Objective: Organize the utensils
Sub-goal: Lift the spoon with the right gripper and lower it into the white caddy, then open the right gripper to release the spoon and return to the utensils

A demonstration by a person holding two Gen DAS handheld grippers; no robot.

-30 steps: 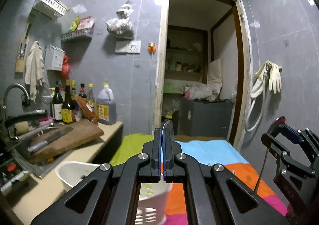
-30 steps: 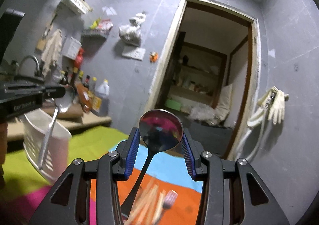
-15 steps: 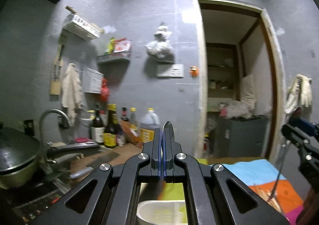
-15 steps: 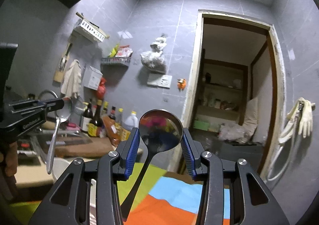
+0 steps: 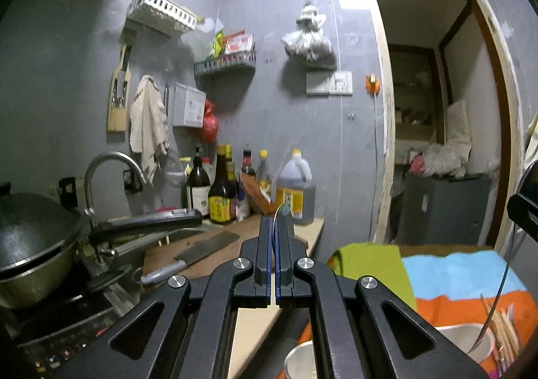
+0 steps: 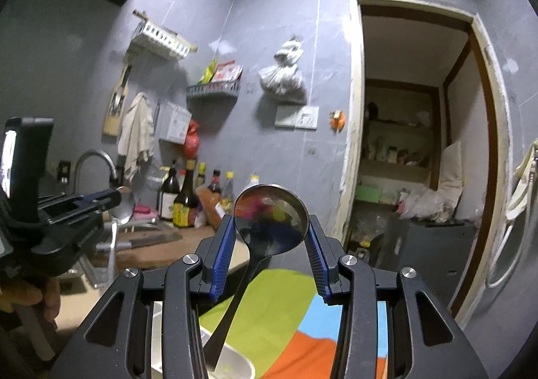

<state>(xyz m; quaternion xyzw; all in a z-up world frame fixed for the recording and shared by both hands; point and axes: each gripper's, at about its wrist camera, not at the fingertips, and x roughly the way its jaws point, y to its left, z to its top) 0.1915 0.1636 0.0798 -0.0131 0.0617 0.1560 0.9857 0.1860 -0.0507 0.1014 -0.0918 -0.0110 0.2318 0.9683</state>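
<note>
My left gripper (image 5: 272, 231) is shut on a thin metal spoon (image 5: 280, 211), seen edge-on between the pads; from the right wrist view this spoon (image 6: 121, 207) hangs bowl-up from the left gripper (image 6: 101, 200). My right gripper (image 6: 271, 227) is shut on the bowl of a large dark metal spoon (image 6: 270, 217), whose handle points down toward a white utensil holder (image 6: 232, 362). In the left wrist view that handle (image 5: 497, 305) hangs over a metal cup (image 5: 470, 342). Wooden chopsticks (image 5: 502, 328) lie on the striped cloth (image 5: 454, 274).
The counter on the left holds a cutting board with a cleaver (image 5: 198, 251), sauce bottles (image 5: 222, 197), a sink tap (image 5: 101, 177) and a wok (image 5: 30, 237). Another metal cup (image 5: 299, 362) stands below the left gripper. An open doorway (image 5: 437, 126) is on the right.
Both grippers have risen and tilted up with their spoons still held. The left view has swung left toward the sink and the wok; the white holder has dropped out of it.
</note>
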